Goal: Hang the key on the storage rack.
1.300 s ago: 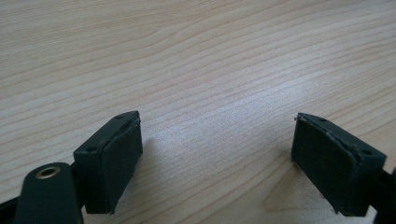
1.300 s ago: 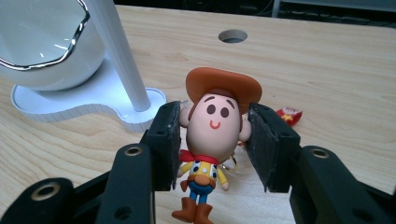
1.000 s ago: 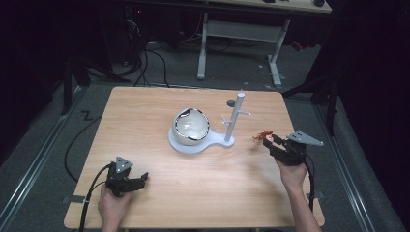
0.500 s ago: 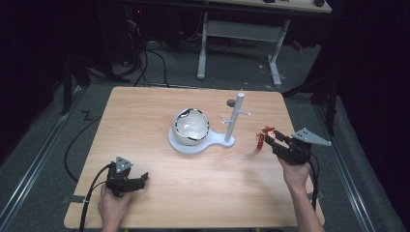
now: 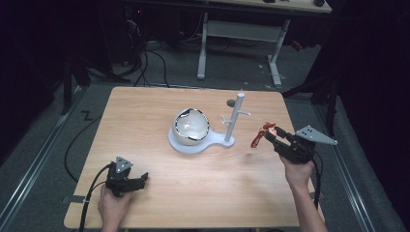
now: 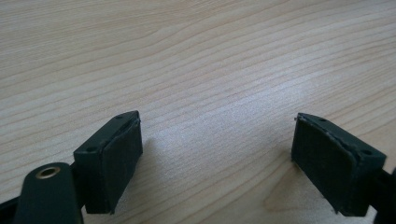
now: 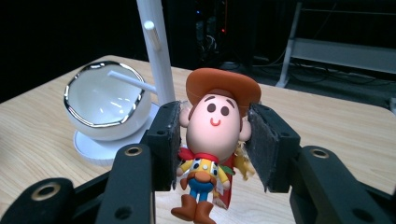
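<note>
High view puts the right gripper (image 5: 269, 135) off the table's right side, lifted clear of the wood, with a small cowboy figure (image 5: 259, 135) pinched at its tip. Right gripper view settles the grip: the two black pads press on either side of the figure's (image 7: 213, 140) round head, just under the brown hat, so the body, red scarf and boots hang free below the jaws and the figure's long axis runs roughly upright, face turned back toward the camera. Beyond it, up and to the left in that view, rises the white post of the stand (image 7: 157, 51) with its short side pegs, and beside the post sits the white bowl (image 7: 105, 100) with the shiny rim on the same base. The stand (image 5: 235, 116) lies to the left of the held figure and slightly farther from the person, near but not touching, so the right hand is plainly the closer one; any hanging or placing would probably mean carrying the figure leftward toward post or bowl. Down at the near left corner the left gripper (image 5: 135, 180) rests low over bare table (image 6: 196, 56), jaws spread wide with nothing between them.
</note>
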Tool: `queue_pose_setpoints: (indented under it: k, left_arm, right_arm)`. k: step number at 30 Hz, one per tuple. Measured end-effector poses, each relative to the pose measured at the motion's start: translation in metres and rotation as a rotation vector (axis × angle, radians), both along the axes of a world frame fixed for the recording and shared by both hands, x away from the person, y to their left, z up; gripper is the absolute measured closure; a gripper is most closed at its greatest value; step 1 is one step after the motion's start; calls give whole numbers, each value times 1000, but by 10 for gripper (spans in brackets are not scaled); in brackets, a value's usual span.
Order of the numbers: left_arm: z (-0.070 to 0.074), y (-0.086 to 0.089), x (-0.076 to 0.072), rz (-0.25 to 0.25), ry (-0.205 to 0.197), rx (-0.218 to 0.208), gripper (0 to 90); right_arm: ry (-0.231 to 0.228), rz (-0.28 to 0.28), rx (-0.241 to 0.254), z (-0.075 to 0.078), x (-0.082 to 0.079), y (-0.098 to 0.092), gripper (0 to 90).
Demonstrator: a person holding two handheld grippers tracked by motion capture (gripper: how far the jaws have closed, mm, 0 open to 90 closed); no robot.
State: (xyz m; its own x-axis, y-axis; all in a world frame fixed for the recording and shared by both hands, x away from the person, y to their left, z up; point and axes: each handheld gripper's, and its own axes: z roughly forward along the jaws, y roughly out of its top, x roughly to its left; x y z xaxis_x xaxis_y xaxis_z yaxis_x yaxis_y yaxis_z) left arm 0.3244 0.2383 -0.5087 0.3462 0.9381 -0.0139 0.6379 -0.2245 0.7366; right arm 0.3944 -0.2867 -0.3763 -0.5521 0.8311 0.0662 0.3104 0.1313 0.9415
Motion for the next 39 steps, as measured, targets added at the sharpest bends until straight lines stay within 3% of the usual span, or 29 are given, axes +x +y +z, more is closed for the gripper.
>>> queue_pose_setpoints:
  k: [22,39]
  left_arm:
    - [0,0,0,-1,0,0,170]
    - [0,0,0,1,0,-5,170]
  right_arm:
    - [-71,65,22,45,1,16,565]
    - [-80,105,2,56,10,36,565]
